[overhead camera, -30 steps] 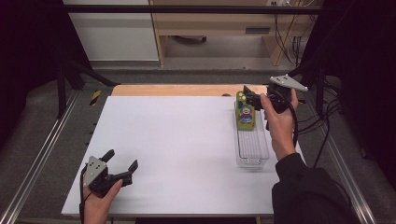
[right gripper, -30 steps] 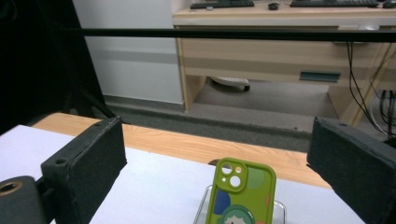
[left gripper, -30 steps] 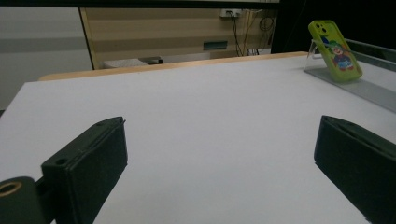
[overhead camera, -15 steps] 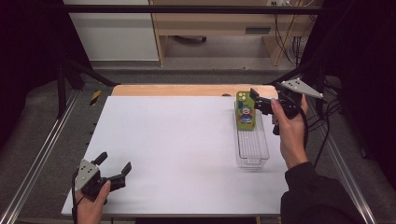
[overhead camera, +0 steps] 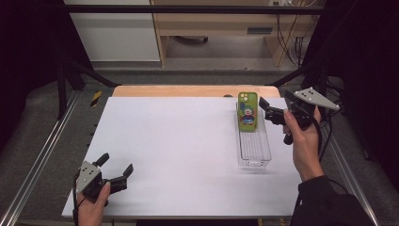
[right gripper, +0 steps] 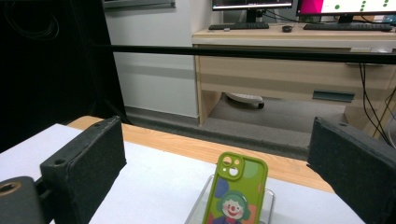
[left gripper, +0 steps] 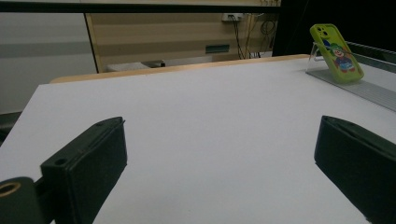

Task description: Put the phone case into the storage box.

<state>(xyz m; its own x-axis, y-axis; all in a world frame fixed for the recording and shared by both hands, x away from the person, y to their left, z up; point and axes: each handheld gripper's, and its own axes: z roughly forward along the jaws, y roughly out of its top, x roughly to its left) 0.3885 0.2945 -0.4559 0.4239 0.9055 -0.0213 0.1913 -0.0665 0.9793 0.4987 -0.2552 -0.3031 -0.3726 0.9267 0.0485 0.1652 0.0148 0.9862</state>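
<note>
Standing upright against the far end of a clear tray (overhead camera: 254,150), a green phone (overhead camera: 247,112) with a cartoon-clown case occupies the right side of the white table (overhead camera: 179,155) in the high view. Right gripper (overhead camera: 264,109): just right of the phone, jaws spread, nothing between them. Left gripper (overhead camera: 116,170): near-left corner, jaws apart, empty, resting low over the table.

Left gripper view: both black jaws wide over bare table; phone (left gripper: 336,53) far right, leaning back in the tray (left gripper: 359,86).

Right gripper view: jaws stand wide to either side, phone (right gripper: 236,191) low between them but farther off, untouched; a wooden desk (right gripper: 299,60) stands beyond.

Handling note, as judged: the phone is only propped, so any grasp should square the pads to its two long edges and close gently, without nudging it flat or bumping the tray wall.
</note>
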